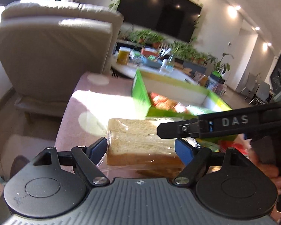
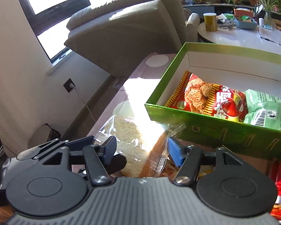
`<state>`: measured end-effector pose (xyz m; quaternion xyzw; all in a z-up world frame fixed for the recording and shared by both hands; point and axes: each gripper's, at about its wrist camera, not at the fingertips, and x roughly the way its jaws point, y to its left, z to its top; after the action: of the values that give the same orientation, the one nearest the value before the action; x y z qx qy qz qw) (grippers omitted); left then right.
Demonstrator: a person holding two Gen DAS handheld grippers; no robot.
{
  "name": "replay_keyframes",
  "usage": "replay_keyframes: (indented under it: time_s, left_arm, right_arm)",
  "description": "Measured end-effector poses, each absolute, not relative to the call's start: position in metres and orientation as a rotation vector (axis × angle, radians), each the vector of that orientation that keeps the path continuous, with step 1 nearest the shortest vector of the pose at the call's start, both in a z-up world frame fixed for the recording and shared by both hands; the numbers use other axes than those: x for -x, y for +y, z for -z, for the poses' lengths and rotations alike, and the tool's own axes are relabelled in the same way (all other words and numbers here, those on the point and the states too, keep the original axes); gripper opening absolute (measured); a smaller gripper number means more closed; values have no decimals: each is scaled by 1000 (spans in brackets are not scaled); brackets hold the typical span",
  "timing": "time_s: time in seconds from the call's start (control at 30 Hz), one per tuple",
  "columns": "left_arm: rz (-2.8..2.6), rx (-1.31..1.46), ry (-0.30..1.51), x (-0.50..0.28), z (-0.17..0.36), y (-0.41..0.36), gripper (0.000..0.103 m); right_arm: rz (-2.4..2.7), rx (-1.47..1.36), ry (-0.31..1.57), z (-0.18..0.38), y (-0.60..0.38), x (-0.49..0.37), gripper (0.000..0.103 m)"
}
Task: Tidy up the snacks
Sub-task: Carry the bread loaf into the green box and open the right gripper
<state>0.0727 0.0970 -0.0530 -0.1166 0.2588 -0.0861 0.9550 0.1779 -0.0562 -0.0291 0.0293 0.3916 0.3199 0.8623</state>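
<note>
A beige sofa (image 2: 133,28) is seen at the far left, behind a pink-covered desk (image 1: 95,101). On the desk, to the right, an open green box (image 2: 211,129) is set, in which a red snack packet (image 2: 206,97) and a pale green packet (image 2: 267,108) are laid side by side. A wrapped sandwich (image 1: 140,142) is found on the desk just near of the box's left corner. The sandwich is clamped between the blue fingers (image 1: 183,150) of the left gripper (image 1: 141,148), both pads being pressed against its sides. The right gripper (image 2: 140,150) is closed around the sandwich's near end, though contact of its pads with the wrapper cannot be told for certain.
</note>
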Motion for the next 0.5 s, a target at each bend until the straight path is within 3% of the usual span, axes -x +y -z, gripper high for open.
replay_keyframes:
  time_s: [0.5]
  left_arm:
    - [242,107,350,-81,-16,36,77]
  right_arm:
    - [-657,-150,627,-29,-106,-179,70]
